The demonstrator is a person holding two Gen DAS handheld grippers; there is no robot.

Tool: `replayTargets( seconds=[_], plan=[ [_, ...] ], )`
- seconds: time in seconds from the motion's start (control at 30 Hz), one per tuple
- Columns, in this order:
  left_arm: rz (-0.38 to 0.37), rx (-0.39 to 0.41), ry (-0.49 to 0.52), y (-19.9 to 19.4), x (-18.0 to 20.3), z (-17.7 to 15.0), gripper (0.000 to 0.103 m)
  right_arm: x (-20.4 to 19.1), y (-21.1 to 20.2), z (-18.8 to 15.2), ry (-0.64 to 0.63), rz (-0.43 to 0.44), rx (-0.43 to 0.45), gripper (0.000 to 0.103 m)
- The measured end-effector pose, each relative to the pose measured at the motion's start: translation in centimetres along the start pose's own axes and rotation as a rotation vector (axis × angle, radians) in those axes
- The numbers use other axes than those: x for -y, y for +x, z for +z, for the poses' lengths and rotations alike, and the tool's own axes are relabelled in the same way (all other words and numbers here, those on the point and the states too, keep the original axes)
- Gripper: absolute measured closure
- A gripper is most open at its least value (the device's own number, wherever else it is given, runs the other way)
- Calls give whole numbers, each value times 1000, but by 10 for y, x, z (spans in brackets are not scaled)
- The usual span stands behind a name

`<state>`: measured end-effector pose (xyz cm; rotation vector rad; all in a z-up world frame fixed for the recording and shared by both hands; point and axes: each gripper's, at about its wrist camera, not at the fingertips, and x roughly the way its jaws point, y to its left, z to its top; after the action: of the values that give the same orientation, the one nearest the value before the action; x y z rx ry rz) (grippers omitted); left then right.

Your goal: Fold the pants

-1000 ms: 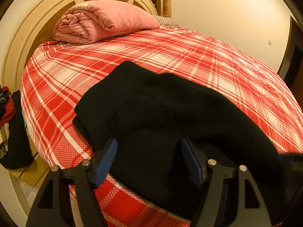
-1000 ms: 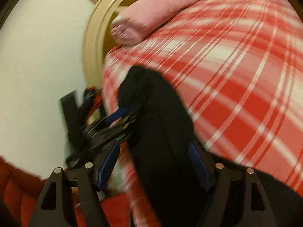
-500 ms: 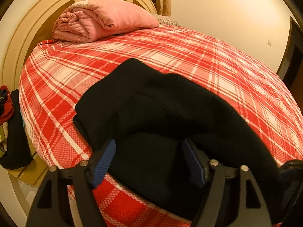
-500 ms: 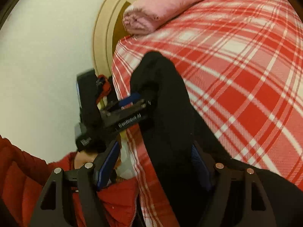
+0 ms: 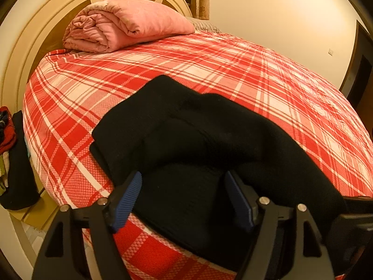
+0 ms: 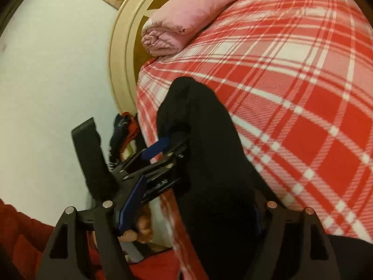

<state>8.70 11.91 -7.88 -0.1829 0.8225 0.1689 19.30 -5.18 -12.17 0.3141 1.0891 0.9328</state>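
Note:
The black pants (image 5: 186, 140) lie folded in layers on the red plaid bed (image 5: 209, 70), near its front left edge. My left gripper (image 5: 184, 198) is open, its blue pads on either side of the near pants edge, holding nothing. In the right wrist view the pants (image 6: 205, 151) run up the middle. My right gripper (image 6: 186, 212) is open with the pants fabric lying between its fingers. The left gripper (image 6: 160, 151) shows there too, at the pants' left edge.
A rolled pink quilt (image 5: 121, 25) lies at the cream headboard (image 5: 28, 35). A pile of clothes (image 5: 9, 154) sits beside the bed at left. A dark doorway (image 5: 359, 70) is at far right. The person's red sleeve (image 6: 21, 240) is low left.
The right gripper has swung and moved in along the pants; the left gripper now shows closer to it. The left view barely changed; the top pants layer has settled a little.

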Motion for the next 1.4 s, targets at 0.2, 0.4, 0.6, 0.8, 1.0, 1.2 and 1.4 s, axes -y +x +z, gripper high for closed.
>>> replayTargets(
  seconds=[0.2, 0.4, 0.6, 0.8, 1.0, 1.2, 1.4],
  plan=[
    [3, 13, 6, 0, 1, -1, 25, 18, 6, 17, 120, 123, 24, 25],
    [-7, 1, 14, 0, -1, 0, 24, 38, -2, 53, 271, 291, 183, 34],
    [-7, 9, 18, 1, -1, -1, 22, 30, -52, 66, 124, 34, 193, 40],
    [-6, 11, 20, 1, -1, 0, 22, 46, -77, 42, 66, -71, 123, 40],
    [4, 11, 21, 0, 0, -1, 22, 42, -26, 26, -6, -190, -30, 56],
    [2, 11, 30, 1, 1, 0, 20, 29, -23, 48, -80, -536, 43, 81],
    [-11, 8, 26, 1, -2, 0, 20, 45, -68, 39, 95, -391, 159, 60]
  ],
)
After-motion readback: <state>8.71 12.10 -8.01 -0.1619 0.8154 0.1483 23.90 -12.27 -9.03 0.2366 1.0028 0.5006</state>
